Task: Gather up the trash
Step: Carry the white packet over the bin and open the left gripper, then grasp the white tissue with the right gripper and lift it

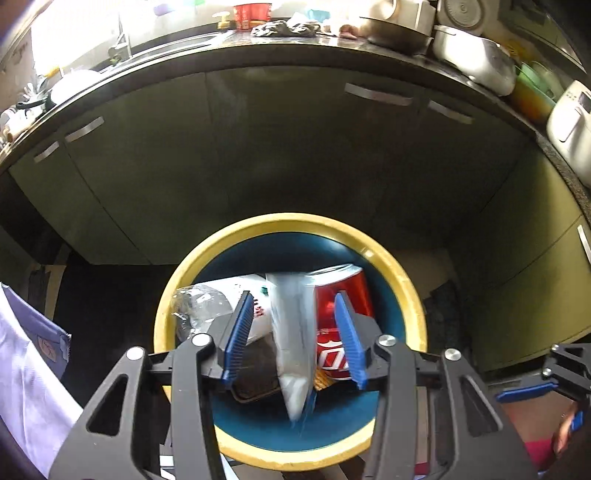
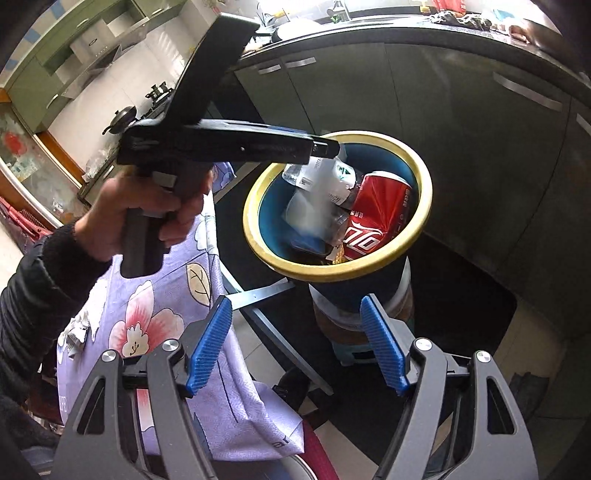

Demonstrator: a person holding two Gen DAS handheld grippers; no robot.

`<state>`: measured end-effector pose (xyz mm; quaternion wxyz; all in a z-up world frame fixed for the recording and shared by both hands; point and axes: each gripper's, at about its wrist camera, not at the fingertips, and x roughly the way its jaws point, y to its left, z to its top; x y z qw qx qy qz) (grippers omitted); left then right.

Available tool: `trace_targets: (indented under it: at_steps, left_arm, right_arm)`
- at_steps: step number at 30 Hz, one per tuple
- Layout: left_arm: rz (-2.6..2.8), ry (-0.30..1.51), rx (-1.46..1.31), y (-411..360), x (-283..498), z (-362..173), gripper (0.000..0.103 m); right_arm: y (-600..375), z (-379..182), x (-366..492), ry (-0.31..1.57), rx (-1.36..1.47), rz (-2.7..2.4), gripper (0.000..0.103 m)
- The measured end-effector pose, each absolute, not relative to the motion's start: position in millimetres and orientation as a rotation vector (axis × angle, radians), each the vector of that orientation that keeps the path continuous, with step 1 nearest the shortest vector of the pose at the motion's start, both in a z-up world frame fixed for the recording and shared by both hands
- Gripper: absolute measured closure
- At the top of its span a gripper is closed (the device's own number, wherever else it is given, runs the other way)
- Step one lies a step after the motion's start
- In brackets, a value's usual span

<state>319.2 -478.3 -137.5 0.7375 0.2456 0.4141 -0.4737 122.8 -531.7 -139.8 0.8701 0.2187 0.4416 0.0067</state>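
Note:
A blue bin with a yellow rim (image 1: 236,236) (image 2: 424,192) stands in front of the kitchen cabinets. It holds a red cola can (image 1: 341,295) (image 2: 380,214), a clear plastic bottle (image 1: 201,306) (image 2: 332,173) and a dark flat item (image 1: 258,373). A blurred white plastic wrapper (image 1: 291,332) (image 2: 306,210) hangs between the spread fingers of my left gripper (image 1: 295,336), touching neither, over the bin mouth. My right gripper (image 2: 297,347) is open and empty, above the floor beside the bin.
A dark counter (image 1: 332,40) carries pots, a rice cooker (image 1: 476,62) and a red cup (image 1: 251,14). A floral purple cloth (image 2: 166,314) covers a table to the left of the bin. A stove with a wok (image 2: 122,118) is far left.

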Motion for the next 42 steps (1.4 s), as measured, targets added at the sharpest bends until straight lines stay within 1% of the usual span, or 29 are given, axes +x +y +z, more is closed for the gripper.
trace_targets:
  at_steps: [5,11,16,21,23,25,27,29,32,34,37,42]
  left_arm:
    - [-1.045,0.873,0.513,-457.0,310.2,-114.8,0.059]
    - [-1.021,0.777,0.433,-383.7,283.6,-65.5,0.053]
    - [-0.921,0.708,0.305,-290.6,266.0,-38.4,0.050]
    - [-0.688,0.588,0.204,-170.5,252.2,-21.4,0.043]
    - [-0.574,0.547,0.148,-119.1,247.2,-17.3,0.042]
    - [-0.487,0.512,0.112,-81.3,242.5,-15.5,0.040]
    - [-0.380,0.469,0.095,-39.4,235.6,-17.0,0.036]
    - [-0.296,0.448,0.085,-9.6,231.4,-23.3,0.035]
    - [-0.193,0.464,0.063,27.9,234.0,-37.2,0.035]
    - [-0.154,0.484,0.055,45.8,237.0,-46.6,0.035]
    - [-0.125,0.515,0.054,60.7,238.0,-58.2,0.035]
    - [-0.129,0.548,0.052,62.8,238.2,-70.3,0.035]
  right_arm:
    - [-525.4,-136.7,120.5,0.921,0.439,0.025,0.031]
    - [-505.8,-132.2,120.6,0.933,0.402,0.051,0.031]
    - [-474.7,-129.5,128.6,0.957,0.344,0.097,0.031]
    - [-423.9,-127.0,145.9,0.991,0.266,0.198,0.031]
    - [-400.3,-126.5,154.7,1.006,0.231,0.242,0.031]
    - [-371.1,-125.2,165.1,1.022,0.184,0.299,0.031]
    - [-340.8,-122.8,173.7,1.031,0.143,0.366,0.031]
    - [-312.5,-121.8,182.3,1.039,0.103,0.416,0.031]
    - [-269.6,-120.5,198.1,1.039,0.046,0.473,0.032]
    - [-248.3,-119.3,207.8,1.038,0.024,0.509,0.035]
    - [-213.4,-120.1,228.1,1.052,-0.001,0.580,0.035]
    - [-174.8,-128.7,257.2,1.077,-0.047,0.595,0.035]
